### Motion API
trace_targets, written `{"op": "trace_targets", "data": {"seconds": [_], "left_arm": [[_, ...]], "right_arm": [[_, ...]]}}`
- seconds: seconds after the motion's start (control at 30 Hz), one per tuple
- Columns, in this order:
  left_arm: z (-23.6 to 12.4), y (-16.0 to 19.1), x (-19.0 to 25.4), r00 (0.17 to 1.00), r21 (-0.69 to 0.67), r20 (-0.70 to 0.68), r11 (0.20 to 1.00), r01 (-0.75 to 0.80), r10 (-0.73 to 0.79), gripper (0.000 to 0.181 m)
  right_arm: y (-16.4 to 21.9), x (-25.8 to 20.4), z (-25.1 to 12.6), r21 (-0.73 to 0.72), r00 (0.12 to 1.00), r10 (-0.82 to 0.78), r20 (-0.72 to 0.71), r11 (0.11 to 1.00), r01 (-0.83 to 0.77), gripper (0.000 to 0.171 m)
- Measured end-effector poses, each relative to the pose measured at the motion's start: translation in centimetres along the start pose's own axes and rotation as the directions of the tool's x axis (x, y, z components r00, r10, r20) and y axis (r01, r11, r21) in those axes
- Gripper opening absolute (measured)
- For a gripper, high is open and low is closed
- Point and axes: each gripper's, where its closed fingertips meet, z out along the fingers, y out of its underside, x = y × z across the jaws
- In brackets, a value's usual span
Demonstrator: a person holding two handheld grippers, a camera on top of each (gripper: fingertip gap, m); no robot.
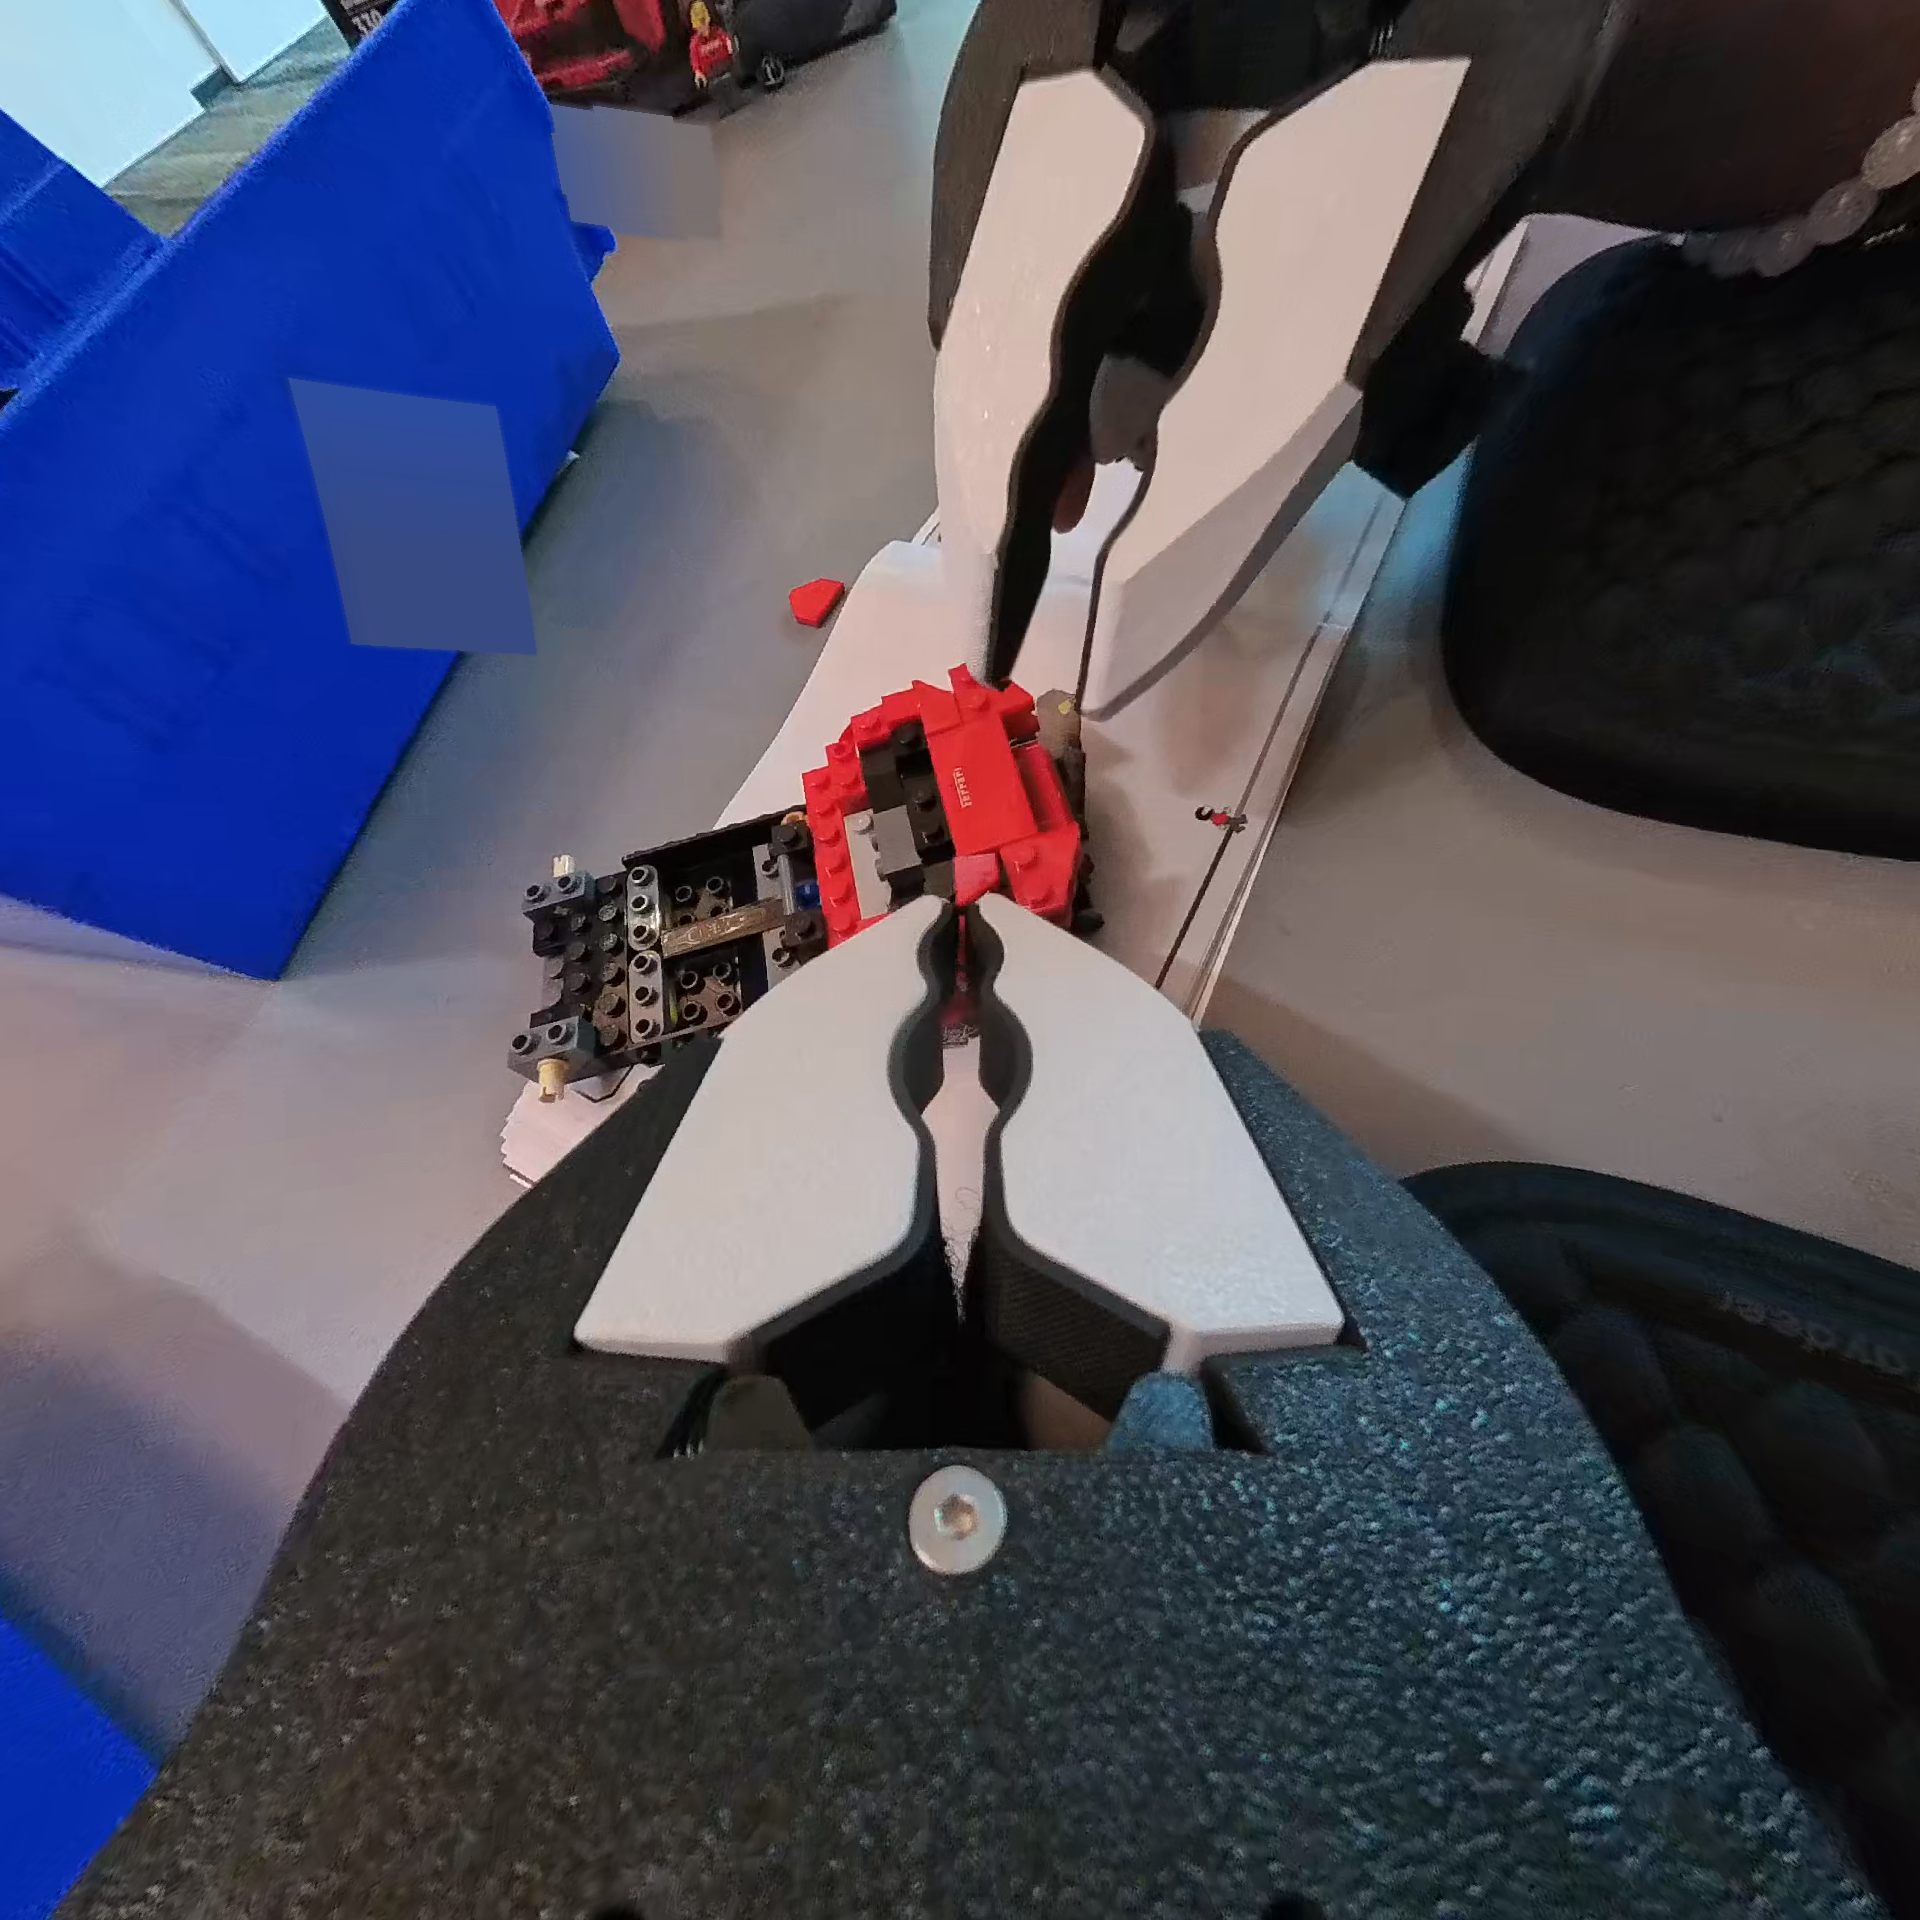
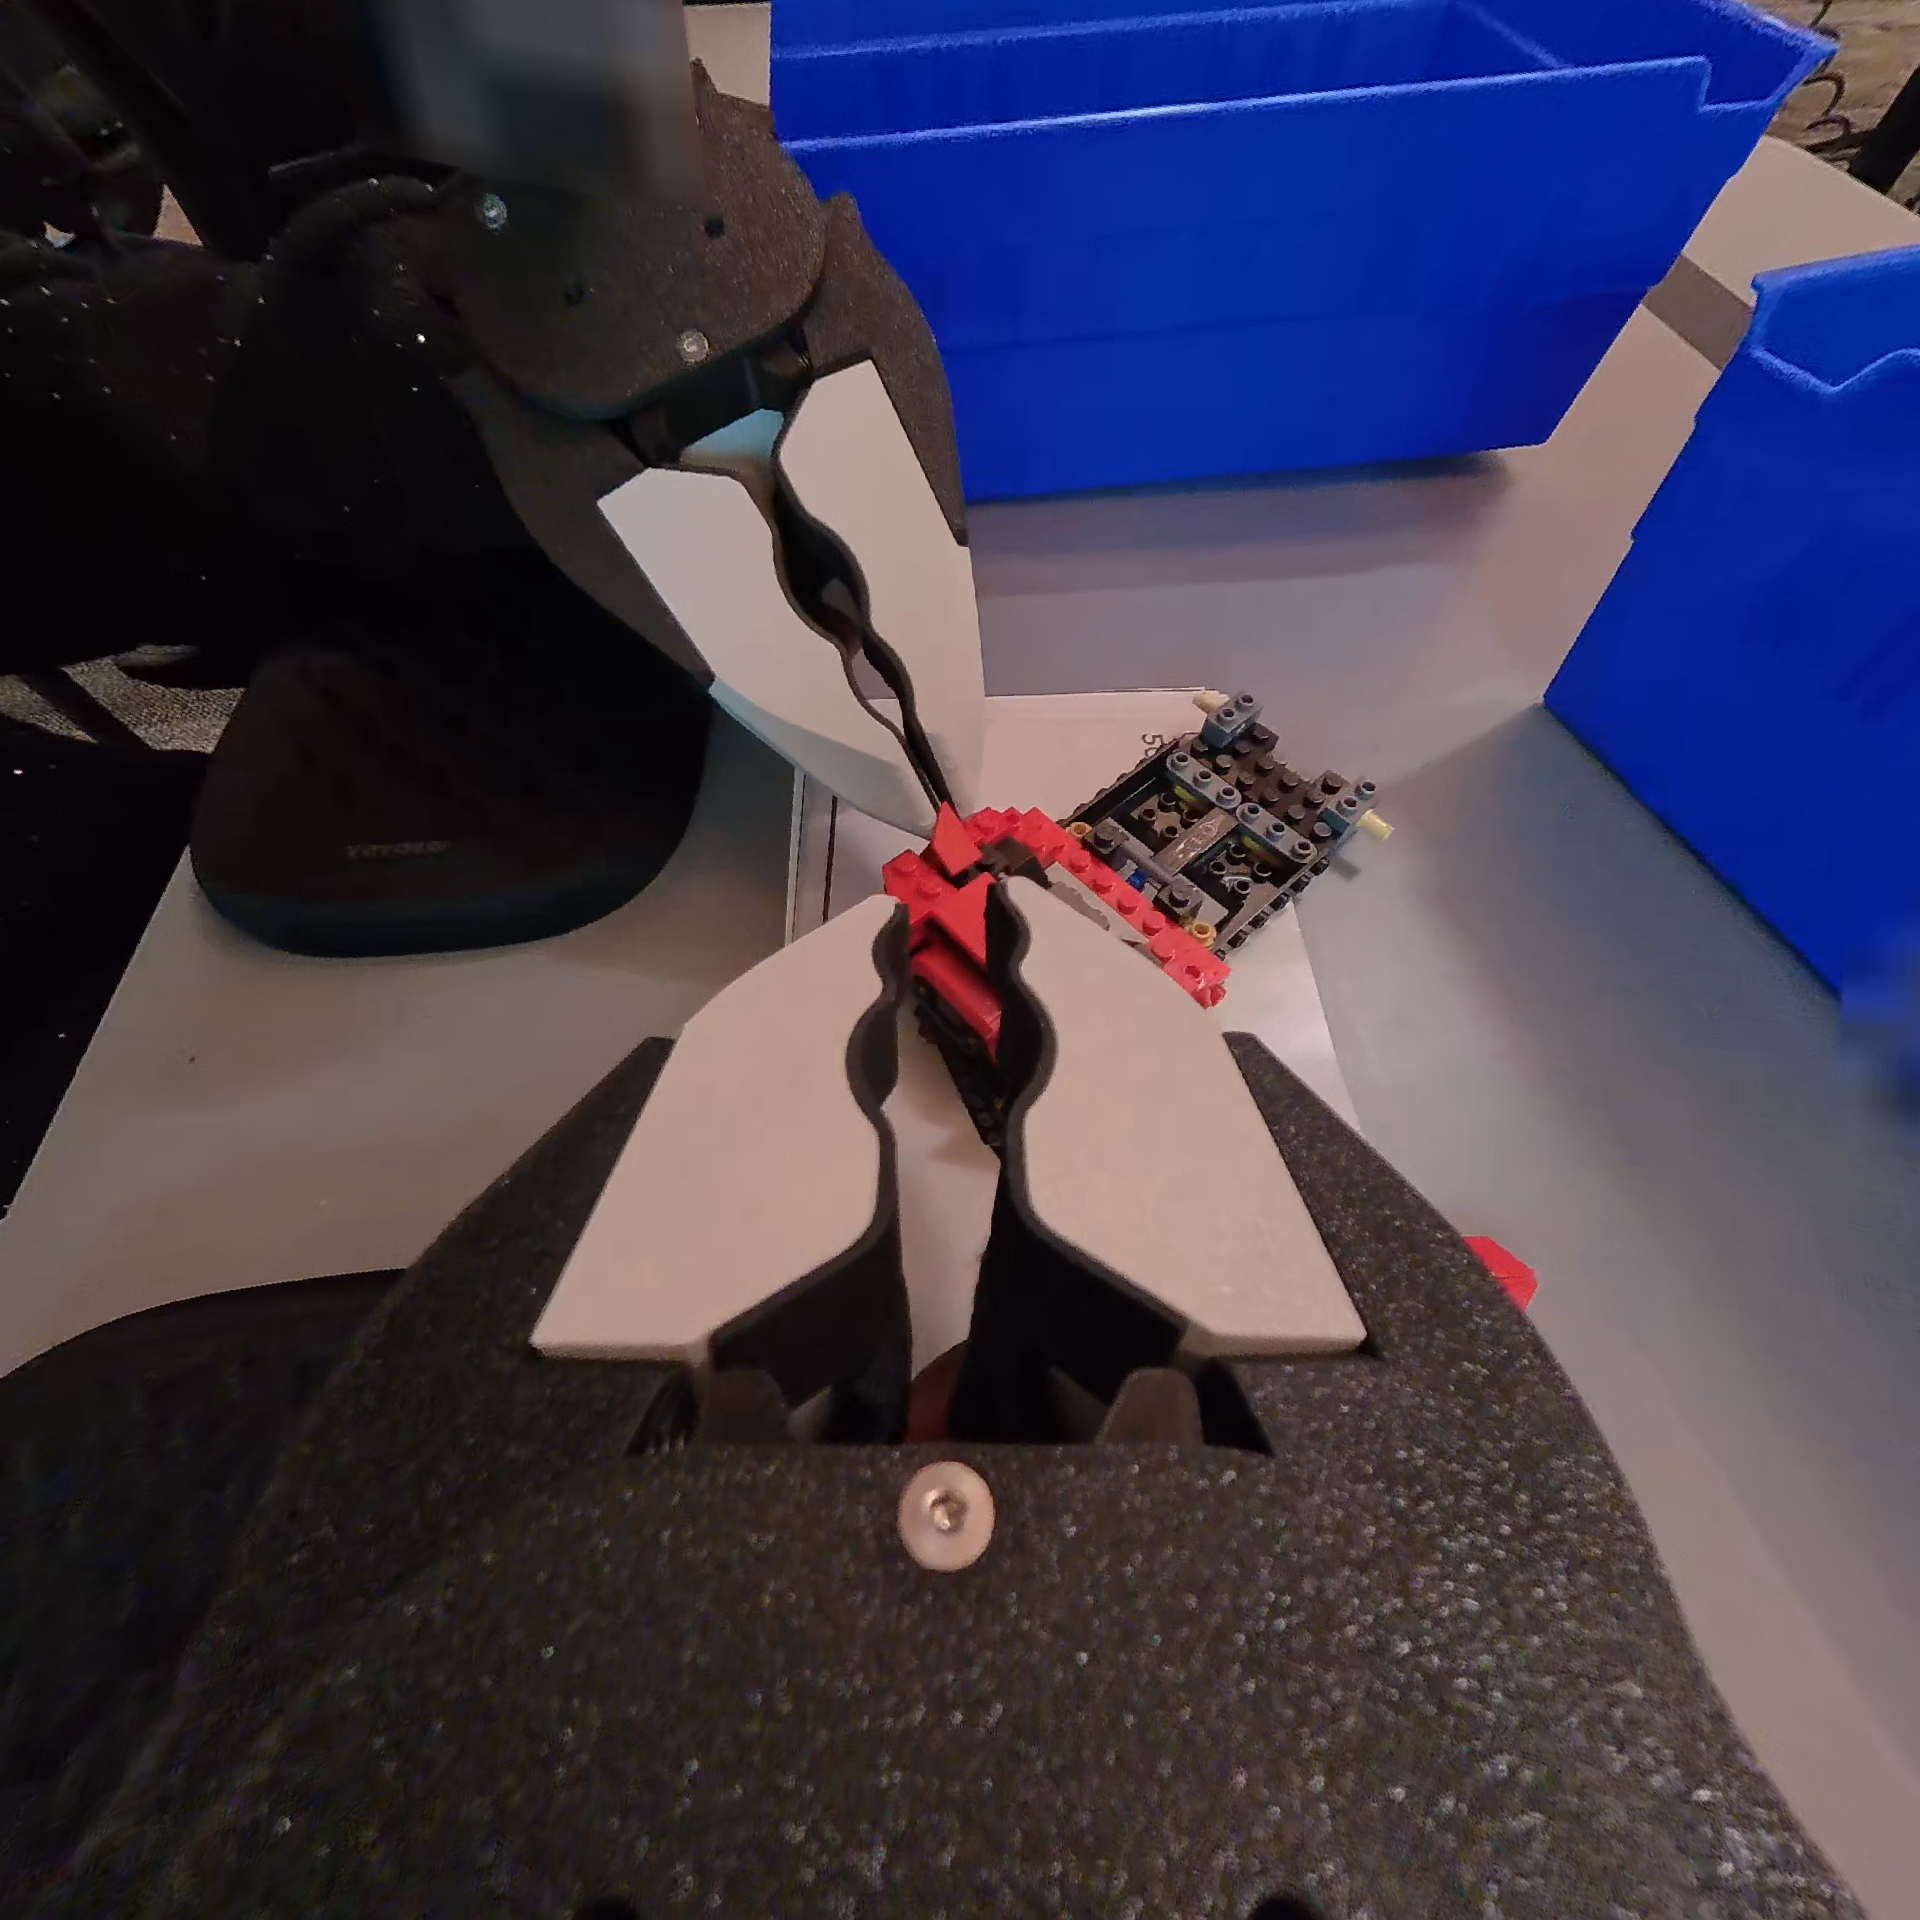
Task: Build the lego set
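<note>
Small print marks the lego car's red tile, the booklet and the black cushion.

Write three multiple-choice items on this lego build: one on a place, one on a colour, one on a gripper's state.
1. Where does the loose red piece lie?
A. On the table beside the white booklet
B. Inside a blue bin
C. On the model's black end

2. What colour is the bodywork on the lego car at the end between the grippers?
A. Yellow
B. Red
C. White

3. How does the left gripper stand?
A. Wide open above the car
B. Far off from the car
C. Closed, or nearly so, at the car's red end

Answers: 1 A, it sits on the grey table just off the booklet's edge. 2 B, red bricks cover that end. 3 C, its fingertips all but meet there.
</note>
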Motion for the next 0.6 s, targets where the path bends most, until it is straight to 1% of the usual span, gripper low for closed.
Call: {"op": "trace_targets", "data": {"seconds": [0.2, 0.3, 0.4, 0.47, 0.6], "left_arm": [[0.2, 0.0, 0.1, 1.0, -0.026, -0.006, 1.0, -0.015, 0.015, 0.0], [0.3, 0.0, 0.1, 1.0, -0.057, -0.013, 0.998, -0.013, 0.012, 0.0], [0.3, 0.1, 0.2, 1.0, -0.078, -0.018, 0.997, -0.005, 0.004, 0.0], [0.3, 0.1, 0.2, 1.0, -0.091, -0.02, 0.996, 0.005, -0.007, 0.0], [0.3, 0.1, 0.2, 0.999, -0.12, -0.027, 0.993, 0.02, -0.023, 0.0]], "right_arm": [[0.3, 0.0, 0.3, -0.028, 1.0, 0.012, 0.003, 1.0, -0.012, 0.013], [0.4, 0.2, 0.4, -0.049, 1.0, 0.025, 0.005, 0.998, -0.025, 0.001], [0.0, 0.6, 0.6, -0.058, 0.997, 0.072, 0.009, 0.996, -0.071, 0.0], [0.0, 0.6, 1.1, -0.094, 0.995, 0.096, 0.027, 0.991, -0.093, 0.0], [0.6, 0.6, 2.6, -0.193, 0.997, 0.074, 0.036, 0.979, -0.066, 0.0]]}}
